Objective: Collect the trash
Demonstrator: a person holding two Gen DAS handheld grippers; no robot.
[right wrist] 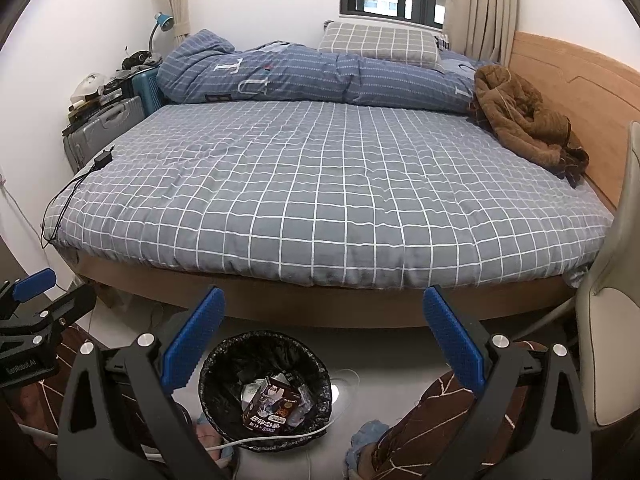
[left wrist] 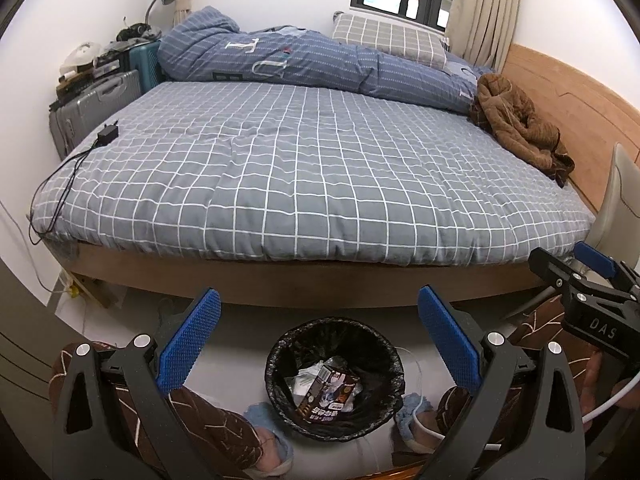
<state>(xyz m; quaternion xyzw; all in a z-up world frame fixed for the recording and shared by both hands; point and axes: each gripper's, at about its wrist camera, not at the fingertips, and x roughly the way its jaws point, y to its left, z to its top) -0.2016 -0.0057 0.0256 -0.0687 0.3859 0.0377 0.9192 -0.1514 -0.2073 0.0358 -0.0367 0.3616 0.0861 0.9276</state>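
Note:
A round bin with a black liner stands on the floor between the person's feet, in front of the bed. Inside it lie a dark printed carton and crumpled clear wrappers. My left gripper hangs above the bin, open, with nothing between its blue pads. My right gripper is also open and empty, a little right of the bin. Each gripper shows at the edge of the other's view: the right gripper and the left gripper.
A bed with a grey checked cover fills the room ahead, with a blue duvet, a pillow and a brown jacket on it. A black charger with cable lies at its left corner. Suitcases stand left, a chair right.

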